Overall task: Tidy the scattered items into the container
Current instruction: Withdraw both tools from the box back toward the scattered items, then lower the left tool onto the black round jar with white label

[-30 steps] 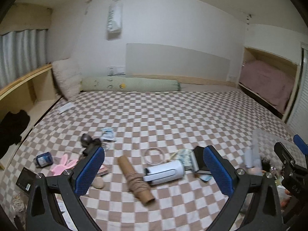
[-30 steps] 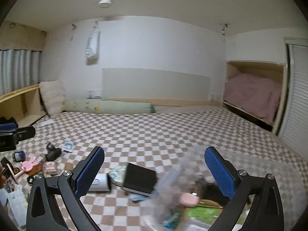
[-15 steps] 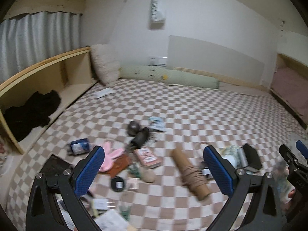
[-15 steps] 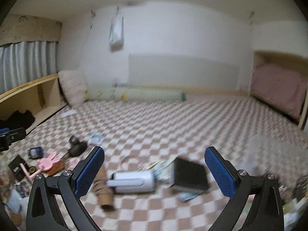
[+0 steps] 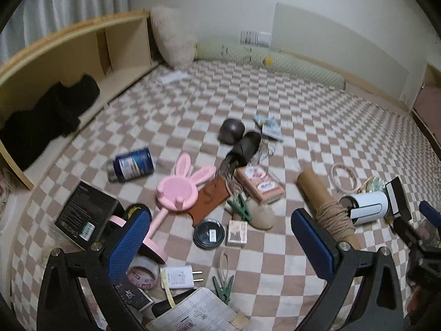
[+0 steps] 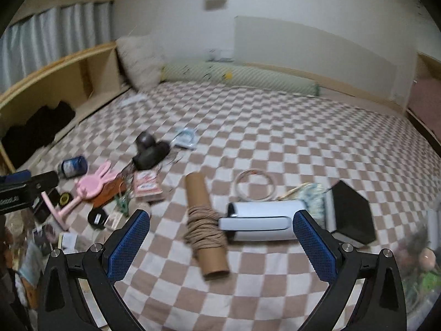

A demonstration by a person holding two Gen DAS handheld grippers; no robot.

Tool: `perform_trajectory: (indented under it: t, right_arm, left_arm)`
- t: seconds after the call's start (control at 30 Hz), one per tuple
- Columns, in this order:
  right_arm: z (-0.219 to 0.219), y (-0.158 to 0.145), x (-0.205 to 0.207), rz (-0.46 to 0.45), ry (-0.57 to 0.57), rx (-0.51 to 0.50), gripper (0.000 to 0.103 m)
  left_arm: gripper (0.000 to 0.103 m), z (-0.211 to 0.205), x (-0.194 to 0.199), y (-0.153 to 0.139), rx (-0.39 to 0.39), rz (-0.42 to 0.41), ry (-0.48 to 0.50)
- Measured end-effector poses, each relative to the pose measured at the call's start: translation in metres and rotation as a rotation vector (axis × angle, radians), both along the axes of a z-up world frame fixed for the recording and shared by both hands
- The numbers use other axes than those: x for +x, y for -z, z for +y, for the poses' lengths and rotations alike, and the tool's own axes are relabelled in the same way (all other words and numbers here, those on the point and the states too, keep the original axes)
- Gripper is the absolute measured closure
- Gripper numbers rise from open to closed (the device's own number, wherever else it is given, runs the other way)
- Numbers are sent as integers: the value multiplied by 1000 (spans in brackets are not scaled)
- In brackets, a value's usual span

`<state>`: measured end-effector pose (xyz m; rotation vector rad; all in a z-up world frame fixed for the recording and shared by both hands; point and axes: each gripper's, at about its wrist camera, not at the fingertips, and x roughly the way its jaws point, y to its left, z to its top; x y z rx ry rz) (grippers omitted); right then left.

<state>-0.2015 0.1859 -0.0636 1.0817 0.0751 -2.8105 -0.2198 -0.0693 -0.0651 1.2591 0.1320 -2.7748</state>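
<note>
Both grippers hang over the checkered bed (image 5: 317,115) with jaws spread wide, nothing in them. The left gripper (image 5: 220,237) sits above the clutter near the bed's left edge: pink bunny mirror (image 5: 179,190), blue can (image 5: 132,164), round black tin (image 5: 208,233). The right gripper (image 6: 220,237) is over the cardboard tube wound with twine (image 6: 205,226) and the white cylinder (image 6: 260,220) touching it. The clear container (image 6: 421,253) is at the right edge, blurry.

I count two green clothespins (image 5: 240,209) on the checkered bedspread (image 5: 303,115), one by the round black tin (image 5: 207,232), one lower down. One pink bunny mirror (image 5: 176,191), one blue can (image 5: 131,163), one twine-wrapped cardboard tube (image 6: 204,220), one white cylinder (image 6: 259,220).
</note>
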Motion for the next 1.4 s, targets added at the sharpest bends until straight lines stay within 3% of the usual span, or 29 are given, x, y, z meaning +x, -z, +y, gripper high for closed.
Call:
perform_trajectory:
  t: [0.37, 0.6, 0.73, 0.9, 1.17, 1.2, 1.23, 1.27, 1.4]
  right_arm:
    - [-33, 33, -19, -83, -134, 54, 0]
    - [-27, 45, -27, -115, -142, 52, 0]
    - [-16, 47, -35, -128, -122, 13, 0]
    - [-2, 51, -44, -148, -86, -35, 0]
    - [8, 58, -51, -170, -66, -52, 0]
    - [9, 59, -51, -171, -66, -51, 0]
    - [9, 59, -52, -172, -67, -50, 0]
    - [10, 59, -52, -173, -66, -51, 0]
    - [12, 60, -53, -177, -63, -61, 0]
  left_arm:
    - [0, 2, -29, 38, 45, -100, 9]
    - [2, 0, -47, 71, 12, -180, 0]
    - [10, -1, -54, 85, -17, -208, -2]
    - [10, 5, -62, 99, -74, -237, 7]
    - [10, 7, -73, 109, -200, -248, -65]
    - [15, 8, -74, 109, -207, -247, -71]
    - [33, 9, -75, 109, -210, -245, -70]
    - [38, 12, -76, 109, -215, -247, -63]
    - [40, 24, -78, 115, -260, -264, -37]
